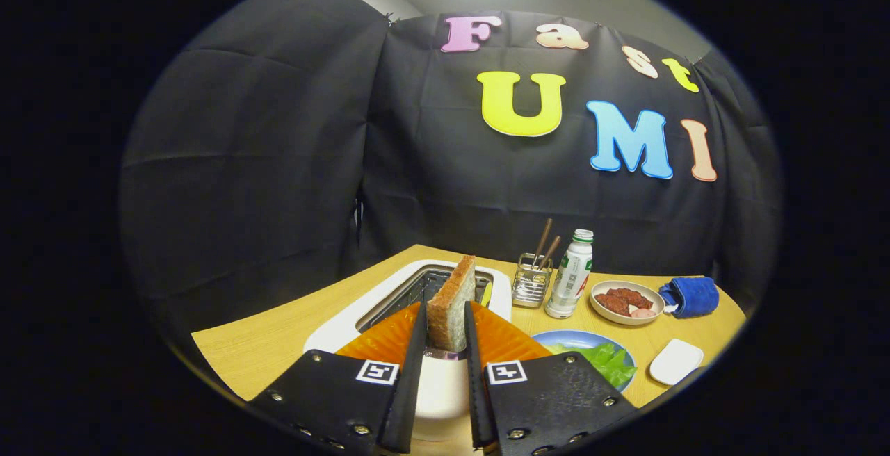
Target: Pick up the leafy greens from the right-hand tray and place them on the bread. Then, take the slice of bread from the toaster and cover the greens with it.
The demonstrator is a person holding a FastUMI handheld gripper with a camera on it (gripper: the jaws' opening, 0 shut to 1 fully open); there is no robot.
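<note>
In the gripper view, the tongs [446,331] are reaching forward and slightly downward over the worktop [278,345], their two fingers [414,345] lying nearly parallel and close together. They are grasping the slice of bread [452,303], one finger pressing on each broad face. The slice is standing upright on its edge, its long axis running vertical, its crust edge facing the camera and its top corner pointing up toward the booth wall. Its lower part is sitting between the fingers, just above the white toaster [417,296], whose open slot is stretching away beyond the fingers.

To the right of the fingers, the leafy greens [605,362] are lying on a blue plate [577,338], partly hidden behind the right finger's mount. Whether there is bread under the greens cannot be told. Beyond the plate, a wire holder [532,286] with brown sticks is standing beside a white bottle [571,277]. Further right, a bowl [626,301] of reddish food is resting near a blue cloth [692,295], and a small white block [676,361] is lying near the worktop's edge.
</note>
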